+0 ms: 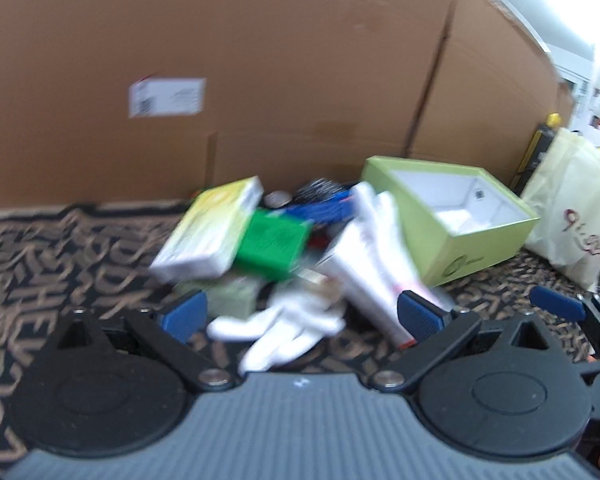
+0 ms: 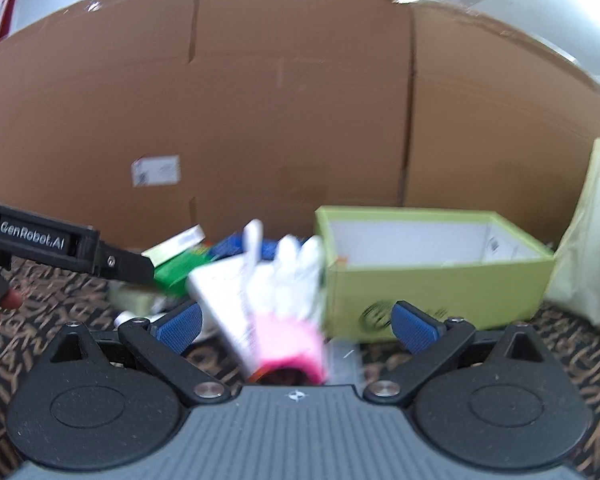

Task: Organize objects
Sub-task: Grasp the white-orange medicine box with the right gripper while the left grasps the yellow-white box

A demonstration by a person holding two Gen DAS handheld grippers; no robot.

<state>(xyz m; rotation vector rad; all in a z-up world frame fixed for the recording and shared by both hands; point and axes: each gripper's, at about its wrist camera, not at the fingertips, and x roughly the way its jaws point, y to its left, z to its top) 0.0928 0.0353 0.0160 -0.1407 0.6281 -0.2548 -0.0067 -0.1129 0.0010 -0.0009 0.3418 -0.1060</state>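
- Clutter is lying heaped on the patterned cloth [image 1: 52,248], left of the open green box [image 2: 432,300], likely the receptacle.
- Left gripper [image 1: 300,312] is standing apart, empty, near a white glove [image 1: 288,332].
- Right gripper [image 2: 298,326] is gaping, framing a pink-cuffed glove [image 2: 288,312].

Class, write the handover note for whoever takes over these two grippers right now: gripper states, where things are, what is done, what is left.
Left gripper: open, empty, facing the pile.
Right gripper: open, empty.
Pile on the patterned cloth: white glove, white tube, green box, pale yellow-green carton, blue item.
Open lime box stands right of the pile; it looks nearly empty.
Done: apparently nothing sorted.
Left: the whole pile.
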